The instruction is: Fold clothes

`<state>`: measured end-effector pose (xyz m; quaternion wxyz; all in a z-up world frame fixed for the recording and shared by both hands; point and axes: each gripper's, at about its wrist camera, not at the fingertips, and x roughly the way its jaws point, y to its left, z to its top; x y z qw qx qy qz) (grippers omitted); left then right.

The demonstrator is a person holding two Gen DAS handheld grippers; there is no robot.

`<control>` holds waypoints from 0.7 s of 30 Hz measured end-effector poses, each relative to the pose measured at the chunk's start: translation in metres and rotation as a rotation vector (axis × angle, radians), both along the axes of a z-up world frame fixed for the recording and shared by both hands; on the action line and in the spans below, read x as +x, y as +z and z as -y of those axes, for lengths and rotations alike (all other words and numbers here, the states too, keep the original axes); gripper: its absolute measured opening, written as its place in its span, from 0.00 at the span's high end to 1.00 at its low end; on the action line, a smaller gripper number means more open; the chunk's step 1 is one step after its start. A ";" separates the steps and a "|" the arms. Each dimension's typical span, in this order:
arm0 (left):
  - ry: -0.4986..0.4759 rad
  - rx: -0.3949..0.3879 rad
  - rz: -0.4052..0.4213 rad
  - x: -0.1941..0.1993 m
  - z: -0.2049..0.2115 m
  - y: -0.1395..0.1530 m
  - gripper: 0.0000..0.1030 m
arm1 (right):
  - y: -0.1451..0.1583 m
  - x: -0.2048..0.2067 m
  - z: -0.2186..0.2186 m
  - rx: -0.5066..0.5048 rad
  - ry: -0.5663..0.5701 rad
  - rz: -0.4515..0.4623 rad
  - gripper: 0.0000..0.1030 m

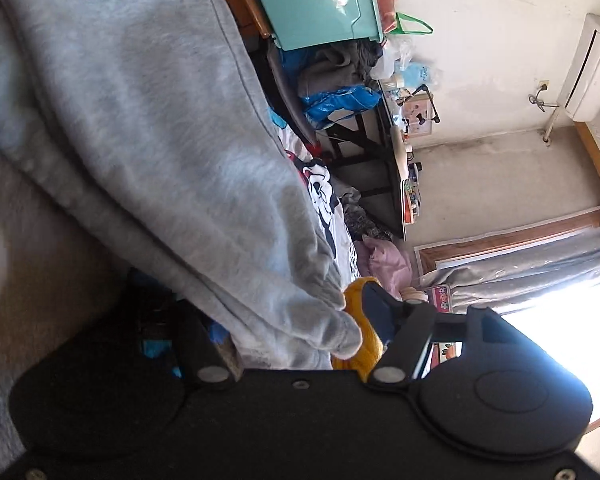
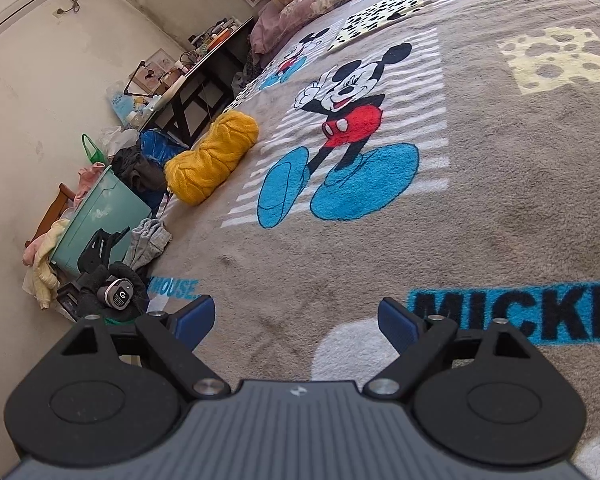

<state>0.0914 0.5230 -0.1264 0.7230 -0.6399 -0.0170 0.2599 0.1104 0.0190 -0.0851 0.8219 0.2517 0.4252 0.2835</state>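
Observation:
A grey sweatshirt (image 1: 148, 128) hangs across the left wrist view, draped over my left gripper (image 1: 300, 332). Its cuffed end (image 1: 332, 328) lies between the fingers; the left finger is hidden under the cloth and the right finger (image 1: 384, 320) stands apart, so the grip cannot be told. A folded yellow knit sweater (image 2: 212, 156) lies at the bed's left edge on the Mickey Mouse blanket (image 2: 480, 200); a piece shows in the left wrist view (image 1: 364, 340). My right gripper (image 2: 296, 320) is open and empty, just above the blanket. A grey garment (image 2: 148, 240) hangs at the bed edge by the other gripper (image 2: 104, 276).
A teal plastic bin (image 2: 100, 216) with clothes over its rim stands beside the bed, also in the left wrist view (image 1: 312, 0). A cluttered black desk (image 2: 196, 80) stands by the wall. Pillows (image 2: 312, 0) lie at the bed's head. A window with curtains (image 1: 540, 264) lies ahead.

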 end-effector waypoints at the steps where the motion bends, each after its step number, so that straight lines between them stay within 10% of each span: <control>1: -0.022 -0.003 -0.009 0.002 0.007 0.002 0.31 | 0.002 -0.001 0.000 -0.001 0.001 0.006 0.14; 9: -0.248 0.072 -0.169 0.019 0.076 0.017 0.26 | 0.025 -0.019 0.006 -0.042 0.004 0.102 0.14; 21: -0.429 0.610 -0.541 -0.016 0.216 0.086 0.08 | 0.078 -0.038 0.016 -0.146 -0.033 0.234 0.00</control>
